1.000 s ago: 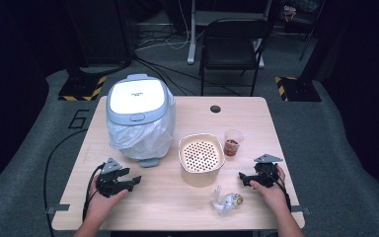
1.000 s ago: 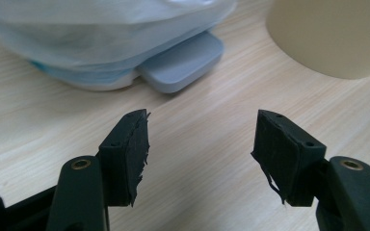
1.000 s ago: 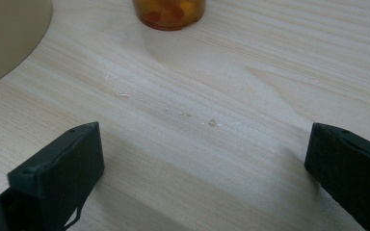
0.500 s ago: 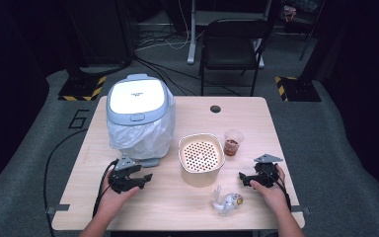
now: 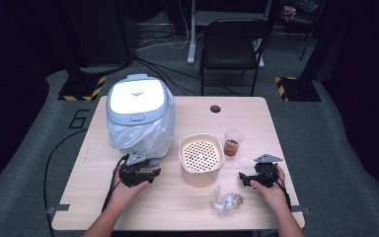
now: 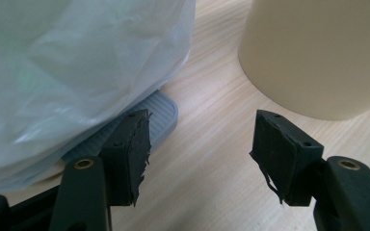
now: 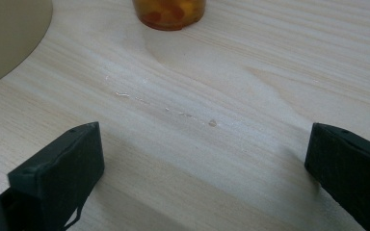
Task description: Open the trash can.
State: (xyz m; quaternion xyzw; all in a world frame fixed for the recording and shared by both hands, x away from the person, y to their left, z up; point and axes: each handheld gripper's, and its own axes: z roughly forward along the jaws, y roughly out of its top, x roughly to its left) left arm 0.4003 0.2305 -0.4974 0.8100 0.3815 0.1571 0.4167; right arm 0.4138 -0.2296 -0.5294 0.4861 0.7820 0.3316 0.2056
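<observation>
A small white-lidded bin with a clear plastic liner stands at the table's back left, and its grey ribbed pedal sticks out at the base. My left gripper lies low on the table just in front of the bin. Its jaws stand narrowly apart with nothing between them, the left pad close to the pedal. A cream pot with a perforated insert sits mid-table. My right gripper rests right of the pot, its jaws wide apart over bare wood.
A clear cup with red-orange contents stands behind the right gripper. A crumpled clear wrapper lies near the front edge. The wooden table has a cable hole at the back. A chair stands beyond it.
My left hand has slid right along the table, from the front left corner to just in front of the bin's pedal. The right hand has kept still.
</observation>
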